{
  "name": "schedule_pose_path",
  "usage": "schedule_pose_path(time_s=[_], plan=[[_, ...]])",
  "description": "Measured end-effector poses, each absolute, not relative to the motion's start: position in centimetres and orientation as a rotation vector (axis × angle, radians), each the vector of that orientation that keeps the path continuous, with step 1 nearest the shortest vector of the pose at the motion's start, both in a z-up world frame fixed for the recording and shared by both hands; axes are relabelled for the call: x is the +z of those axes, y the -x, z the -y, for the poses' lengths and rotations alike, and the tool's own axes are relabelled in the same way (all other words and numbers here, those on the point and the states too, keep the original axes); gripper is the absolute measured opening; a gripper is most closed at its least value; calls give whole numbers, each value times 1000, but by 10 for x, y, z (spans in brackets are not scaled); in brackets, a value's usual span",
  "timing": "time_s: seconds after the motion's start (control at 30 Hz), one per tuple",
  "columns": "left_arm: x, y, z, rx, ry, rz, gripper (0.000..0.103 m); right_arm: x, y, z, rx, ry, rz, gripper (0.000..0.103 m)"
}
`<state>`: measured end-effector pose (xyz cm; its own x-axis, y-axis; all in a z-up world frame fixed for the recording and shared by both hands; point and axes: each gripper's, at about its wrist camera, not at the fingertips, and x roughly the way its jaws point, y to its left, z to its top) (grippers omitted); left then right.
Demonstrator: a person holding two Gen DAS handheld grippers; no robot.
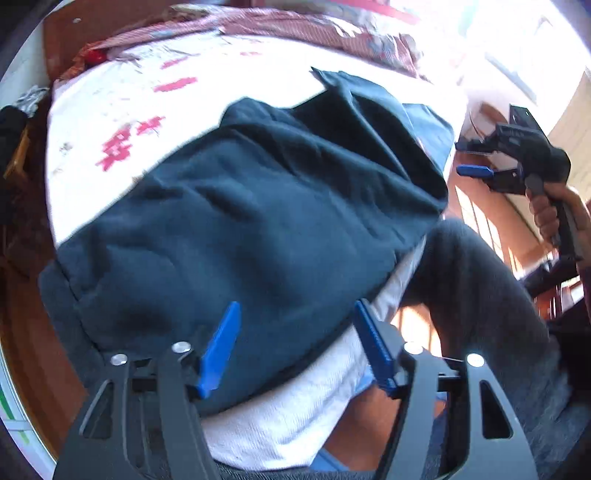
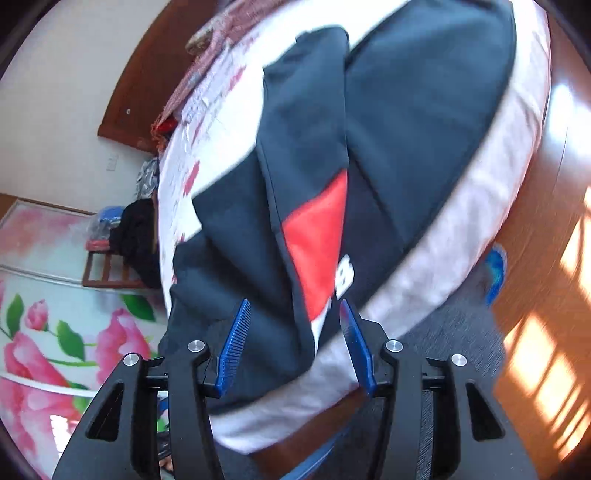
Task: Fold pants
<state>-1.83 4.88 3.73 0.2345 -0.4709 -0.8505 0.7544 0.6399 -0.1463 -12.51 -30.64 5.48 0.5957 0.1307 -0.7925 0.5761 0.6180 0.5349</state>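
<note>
Dark navy pants (image 1: pixel 258 206) lie spread on a white bed (image 1: pixel 110 99), partly folded over, with one part hanging over the near edge. In the right wrist view the pants (image 2: pixel 424 122) show a red panel (image 2: pixel 317 240) and white lettering. My left gripper (image 1: pixel 295 332) is open and empty, just above the near edge of the pants. My right gripper (image 2: pixel 293 332) is open and empty, its fingers either side of the pants' near hem. The right gripper also shows in the left wrist view (image 1: pixel 469 158), held in the air right of the bed, jaws apart.
The bed has a white sheet with red flower prints and a reddish quilt (image 1: pixel 332 33) bunched at the far end. Wooden floor (image 2: pixel 546 258) lies on the right. A floral wardrobe (image 2: pixel 55 332) and a wooden rack (image 2: pixel 107 266) with clothes stand left. The person's grey-trousered leg (image 1: pixel 480 295) is near.
</note>
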Motion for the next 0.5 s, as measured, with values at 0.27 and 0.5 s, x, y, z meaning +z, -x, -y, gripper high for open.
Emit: schedule_pose_path(time_s=[0.27, 0.5], plan=[[14, -51, -31, -545, -129, -1003, 93, 38, -76, 327, -520, -202, -996, 50], [-12, -53, -23, -519, -130, -1016, 97, -33, -169, 321, -587, 72, -1166, 59]])
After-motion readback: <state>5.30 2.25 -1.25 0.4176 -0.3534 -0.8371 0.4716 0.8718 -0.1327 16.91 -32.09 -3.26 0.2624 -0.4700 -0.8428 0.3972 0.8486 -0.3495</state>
